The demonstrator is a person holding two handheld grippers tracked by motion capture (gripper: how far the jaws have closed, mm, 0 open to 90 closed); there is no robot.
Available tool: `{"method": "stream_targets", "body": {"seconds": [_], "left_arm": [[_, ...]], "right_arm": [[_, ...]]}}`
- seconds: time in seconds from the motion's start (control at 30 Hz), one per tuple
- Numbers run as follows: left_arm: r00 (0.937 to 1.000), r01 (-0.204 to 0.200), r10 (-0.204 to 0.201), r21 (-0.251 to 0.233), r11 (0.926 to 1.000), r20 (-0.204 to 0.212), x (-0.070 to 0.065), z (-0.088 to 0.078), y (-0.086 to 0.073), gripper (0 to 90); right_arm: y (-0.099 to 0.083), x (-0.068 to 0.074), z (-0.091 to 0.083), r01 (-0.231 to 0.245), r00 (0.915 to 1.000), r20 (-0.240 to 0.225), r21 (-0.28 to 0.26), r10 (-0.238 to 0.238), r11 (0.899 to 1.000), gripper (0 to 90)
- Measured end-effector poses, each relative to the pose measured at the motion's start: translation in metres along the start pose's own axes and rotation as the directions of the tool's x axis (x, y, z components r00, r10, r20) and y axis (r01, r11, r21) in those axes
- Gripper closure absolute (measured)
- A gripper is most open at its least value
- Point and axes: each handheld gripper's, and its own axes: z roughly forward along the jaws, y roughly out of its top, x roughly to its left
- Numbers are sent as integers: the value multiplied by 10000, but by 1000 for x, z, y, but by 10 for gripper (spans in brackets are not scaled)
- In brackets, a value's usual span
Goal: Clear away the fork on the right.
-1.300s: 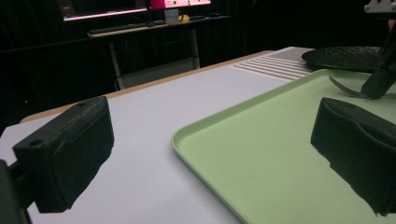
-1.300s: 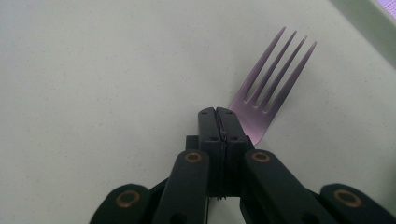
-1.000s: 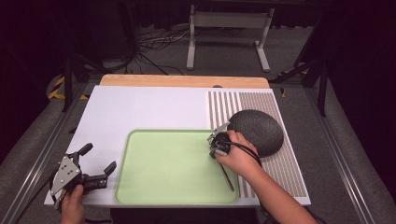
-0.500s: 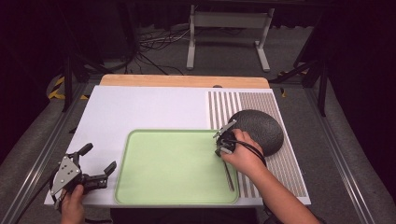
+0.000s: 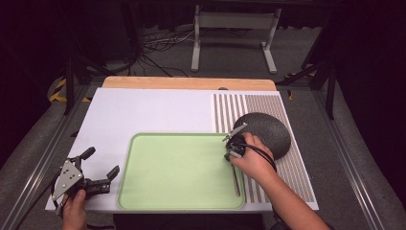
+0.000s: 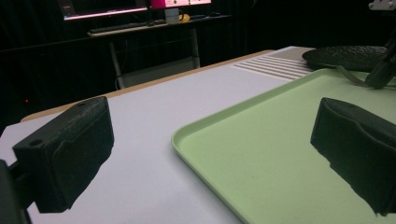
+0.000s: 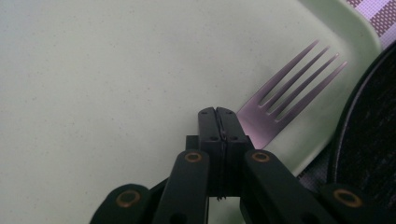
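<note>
A metal fork (image 7: 285,98) lies in the right end of a light green tray (image 5: 177,167), tines toward a dark grey plate (image 5: 265,132); its handle (image 5: 235,184) runs toward the near edge. My right gripper (image 5: 231,149) is tipped down over the fork's neck. Its jaws are pressed together, shut, with the tines (image 7: 303,74) sticking out from behind the tips; I cannot tell whether they pinch the fork. My left gripper (image 5: 100,163) rests at the table's front left, open and holding nothing, its pads (image 6: 65,154) wide apart beside the tray's corner (image 6: 187,140).
The plate sits on a brown-and-white striped mat (image 5: 230,110) at the right of the white tabletop (image 5: 143,112). A wooden strip (image 5: 186,82) runs along the far edge. Beyond it stand a metal stand (image 5: 233,21) and floor cables (image 5: 153,45).
My right hand and gripper have edged slightly right and toward me along the tray's right side. The fork, plate and left gripper have kept still.
</note>
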Motion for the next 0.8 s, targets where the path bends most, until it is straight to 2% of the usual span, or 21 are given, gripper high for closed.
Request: {"method": "stream_targets", "body": {"seconds": [0.33,0.53,0.63,0.73,0.77,0.8], "left_arm": [[10000,37,-37,-5,10000,-10,0,0,0,1],[10000,21,-21,23,10000,-49,0,0,0,1],[10000,10,-10,42,10000,-40,1,0,0,0],[10000,14,-14,36,10000,-54,0,0,0,1],[10000,14,-14,32,10000,-55,0,0,0,1],[10000,14,-14,32,10000,-55,0,0,0,1]], "right_arm": [[-4,-1,-2,-136,9999,-9,-56,136,9999,892],[-3,-3,-10,-181,9997,-162,-612,172,9980,806],[0,-2,-19,-110,9998,-151,-958,96,9953,721],[1,-1,-26,-85,9998,-163,-1399,63,9901,524],[1,-1,-28,-124,9997,-211,-1704,89,9853,456],[1,0,-31,-202,9995,-282,-1993,149,9797,352]]}}
